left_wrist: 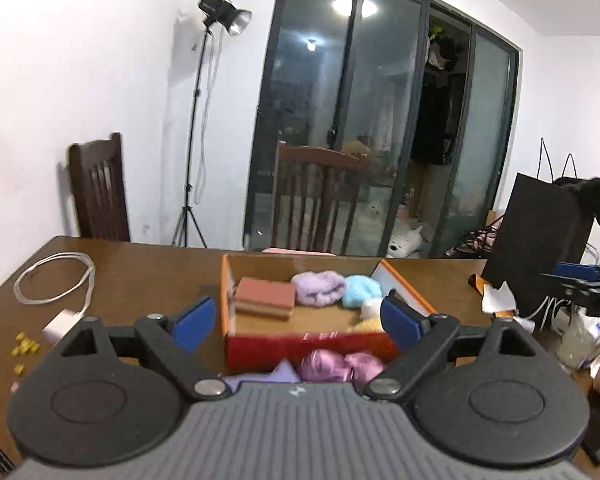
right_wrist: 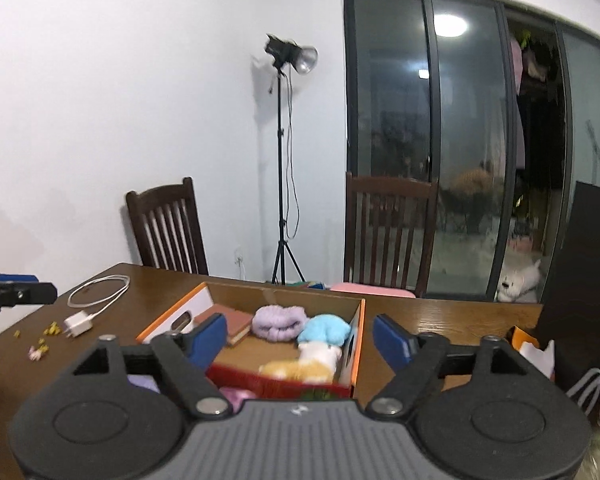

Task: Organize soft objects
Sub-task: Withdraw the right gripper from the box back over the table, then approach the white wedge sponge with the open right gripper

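Wooden table [left_wrist: 148, 272], dark glass doors behind. Box [left_wrist: 308, 346] at middle, near front edge, gathers soft things: purple towel [left_wrist: 318, 287], blue puff [left_wrist: 362, 290]. My left gripper [left_wrist: 298, 316], right gripper [right_wrist: 298, 338]: jaws wide, nothing held. Pink cloth [left_wrist: 340, 366] outside box, probably next.

White wall [right_wrist: 140, 100], glass doors [right_wrist: 460, 140], chairs [right_wrist: 168, 228]

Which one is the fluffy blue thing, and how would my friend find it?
Look at the brown wooden table and find the open cardboard box with orange edges in its middle. Inside, toward the far right corner, lies the fluffy blue thing. It sits between a lilac roll and a cream and yellow plush, and it alone is sky blue.
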The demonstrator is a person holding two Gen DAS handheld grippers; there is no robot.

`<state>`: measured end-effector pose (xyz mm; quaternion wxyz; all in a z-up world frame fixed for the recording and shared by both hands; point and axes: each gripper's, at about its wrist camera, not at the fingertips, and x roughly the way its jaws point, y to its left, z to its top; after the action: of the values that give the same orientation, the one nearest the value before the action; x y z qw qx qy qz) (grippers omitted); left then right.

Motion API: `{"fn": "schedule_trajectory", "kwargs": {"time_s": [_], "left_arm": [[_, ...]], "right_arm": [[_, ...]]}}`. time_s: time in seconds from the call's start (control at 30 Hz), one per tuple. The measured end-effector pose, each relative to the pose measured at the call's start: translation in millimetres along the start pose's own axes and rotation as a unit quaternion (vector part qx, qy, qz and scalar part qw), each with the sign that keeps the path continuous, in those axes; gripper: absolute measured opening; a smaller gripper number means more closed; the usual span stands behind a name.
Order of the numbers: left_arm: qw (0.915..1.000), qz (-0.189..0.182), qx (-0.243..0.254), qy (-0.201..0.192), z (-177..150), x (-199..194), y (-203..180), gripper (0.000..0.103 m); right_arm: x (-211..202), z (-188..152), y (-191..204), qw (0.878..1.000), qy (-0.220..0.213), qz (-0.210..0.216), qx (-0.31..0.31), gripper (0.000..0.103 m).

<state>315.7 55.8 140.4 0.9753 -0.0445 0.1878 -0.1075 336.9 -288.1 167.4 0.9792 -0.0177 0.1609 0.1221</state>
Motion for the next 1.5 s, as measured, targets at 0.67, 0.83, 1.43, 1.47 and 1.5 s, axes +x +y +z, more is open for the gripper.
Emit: {"fn": "schedule_trajectory", "kwargs": {"time_s": [0.67, 0.83, 1.43, 1.47, 1.5], "left_arm": [[0.9933, 0.007, 0.061, -0.098, -169.9, -191.1, -33.4, 0.103], [0.9897, 0.012, 0.096, -0.106, -174.2, -189.3, -43.7, 0.103], [0.9985, 0.017, 0.043, -0.029, -200.4, -134.3, -38.9, 0.103], [0.9989, 0.017, 0.039, -0.021, -201.6, -128.3, -39.6, 0.103], [0.9992, 0.017, 0.034, -0.014, -201.3, -122.5, -39.9, 0.103]], "right_arm": [[-195.1, -180.9, 86.3, 0.992, -0.095, 0.021, -0.082, 0.103], [-211.9, -194.8, 105.8, 0.987, -0.097, 0.028, -0.122, 0.103], [-161.4, -218.5, 90.7, 0.996, -0.058, -0.005, -0.067, 0.103], [-156.9, -220.2, 88.6, 0.997, -0.051, -0.003, -0.06, 0.103], [-151.6, -221.8, 86.5, 0.998, -0.043, 0.001, -0.053, 0.102]]}}
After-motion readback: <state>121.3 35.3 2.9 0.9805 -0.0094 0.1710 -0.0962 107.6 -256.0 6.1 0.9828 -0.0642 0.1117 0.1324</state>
